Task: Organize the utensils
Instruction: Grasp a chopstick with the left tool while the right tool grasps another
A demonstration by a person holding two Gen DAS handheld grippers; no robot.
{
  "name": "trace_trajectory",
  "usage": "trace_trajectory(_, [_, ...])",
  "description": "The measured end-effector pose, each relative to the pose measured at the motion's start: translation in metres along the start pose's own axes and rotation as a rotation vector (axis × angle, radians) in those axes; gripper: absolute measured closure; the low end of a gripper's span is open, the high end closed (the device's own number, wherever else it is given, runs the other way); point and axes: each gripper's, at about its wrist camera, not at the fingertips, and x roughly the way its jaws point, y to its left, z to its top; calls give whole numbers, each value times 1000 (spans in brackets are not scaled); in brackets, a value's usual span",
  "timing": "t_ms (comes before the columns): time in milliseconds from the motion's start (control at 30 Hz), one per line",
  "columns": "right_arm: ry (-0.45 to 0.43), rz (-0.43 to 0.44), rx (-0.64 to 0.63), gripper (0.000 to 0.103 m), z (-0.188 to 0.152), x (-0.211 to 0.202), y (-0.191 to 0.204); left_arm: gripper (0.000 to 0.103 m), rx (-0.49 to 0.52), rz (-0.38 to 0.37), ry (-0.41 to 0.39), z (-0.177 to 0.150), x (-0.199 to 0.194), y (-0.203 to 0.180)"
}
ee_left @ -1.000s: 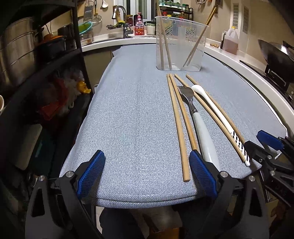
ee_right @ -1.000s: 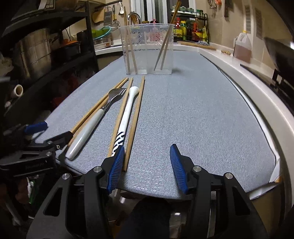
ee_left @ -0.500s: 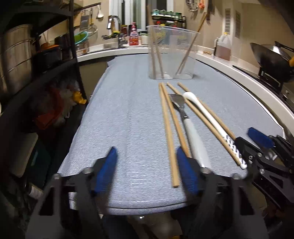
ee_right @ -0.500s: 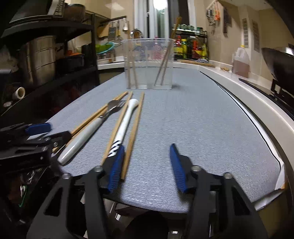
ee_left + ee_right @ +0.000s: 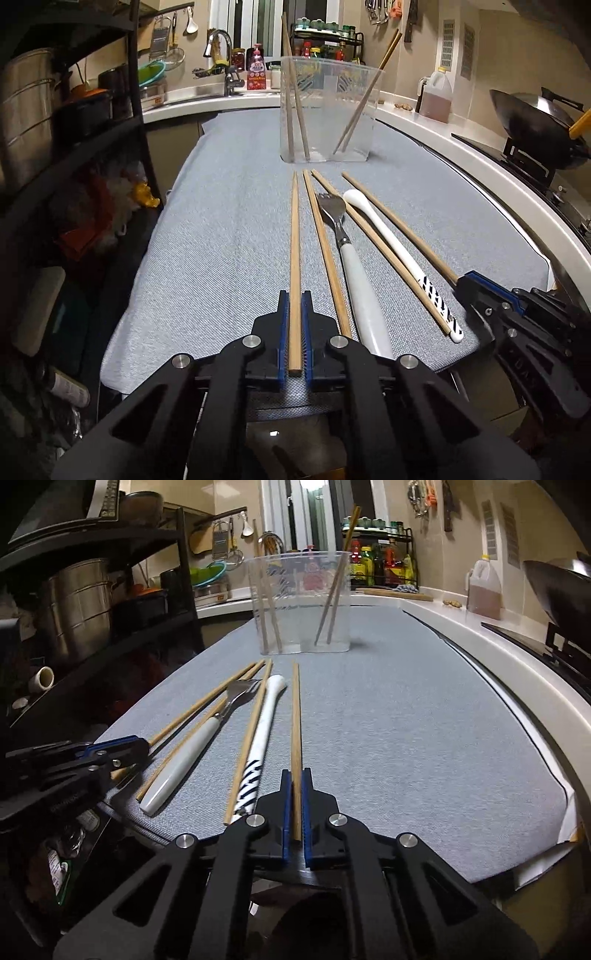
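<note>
Pinching one light, stiff, slender wooden chopstick [image 5: 294, 258] near its butt in our left gripper [image 5: 294, 339] and another [image 5: 296, 720] in our right gripper [image 5: 295, 812], we face the clear plastic holder [image 5: 328, 110] at twelve o'clock.

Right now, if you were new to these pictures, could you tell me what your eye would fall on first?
First, each black-and-blue gripper is shut on one wooden chopstick at the near edge of the grey cloth-covered table: the left gripper on the leftmost chopstick, the right gripper on the rightmost chopstick. Between them lie two more chopsticks, a white-handled metal fork and a white spoon with a striped handle. Behind stands a clear plastic container holding four chopsticks.
</note>
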Motion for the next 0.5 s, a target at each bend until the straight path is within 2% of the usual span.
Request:
trace_trajectory(167, [-33,-19,35,98,9,-18,-11,97,-41,-44,-15,11,-14,6])
trace_trajectory(367, [-93,-16,50,98,26,-38,-14,96,-13,-32,-60,27,-33,4])
trace_trajectory(500, [-184,-22,53,98,48,-56,-12,97,12,-41,-113,45,-46,4])
